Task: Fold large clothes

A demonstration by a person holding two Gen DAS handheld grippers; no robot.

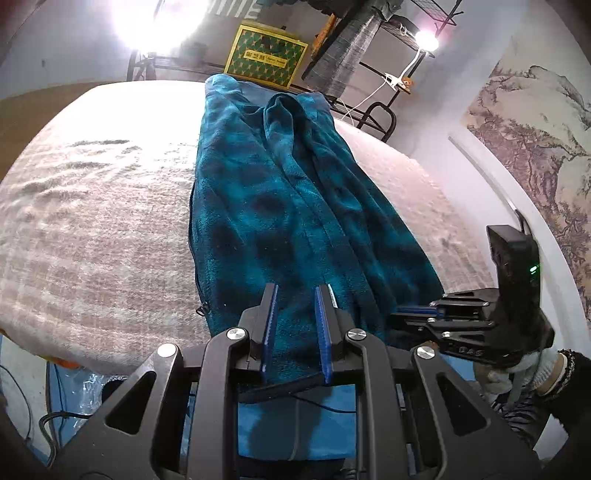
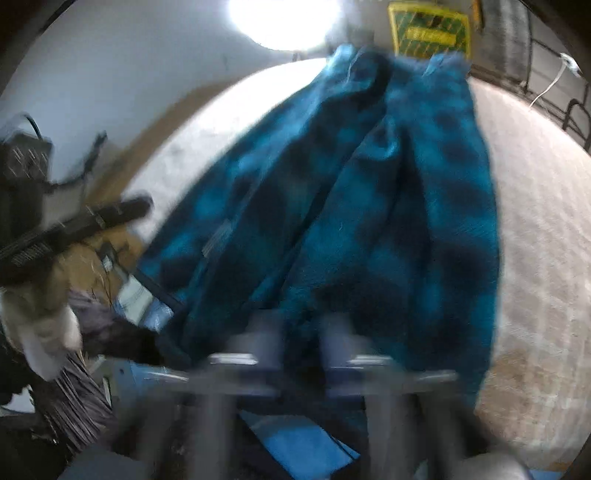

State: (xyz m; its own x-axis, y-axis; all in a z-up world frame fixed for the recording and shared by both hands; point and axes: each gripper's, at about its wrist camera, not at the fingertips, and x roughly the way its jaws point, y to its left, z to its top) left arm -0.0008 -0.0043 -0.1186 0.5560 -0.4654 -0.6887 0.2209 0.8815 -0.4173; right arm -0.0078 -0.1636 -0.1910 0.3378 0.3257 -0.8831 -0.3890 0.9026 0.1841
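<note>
A teal fleece garment [image 1: 280,206] with dark blotches lies lengthwise on a pale bed [image 1: 96,206], folded into a long narrow strip. My left gripper [image 1: 297,295] is open over its near hem, fingers apart with cloth showing between them. My right gripper [image 1: 417,314] shows at the right in the left wrist view, its blue pads close together at the garment's near right corner. The right wrist view is blurred: the garment [image 2: 369,192] fills it and the right gripper [image 2: 303,332] sits at its near edge. The left gripper [image 2: 92,218] shows at the left there.
A yellow-green box [image 1: 266,55] and a dark wire rack [image 1: 373,74] stand beyond the bed's far end. Bright lamps [image 1: 155,18] glare at the back. A painted wall hanging [image 1: 535,147] is on the right. Blue items and cables [image 1: 66,398] lie below the near bed edge.
</note>
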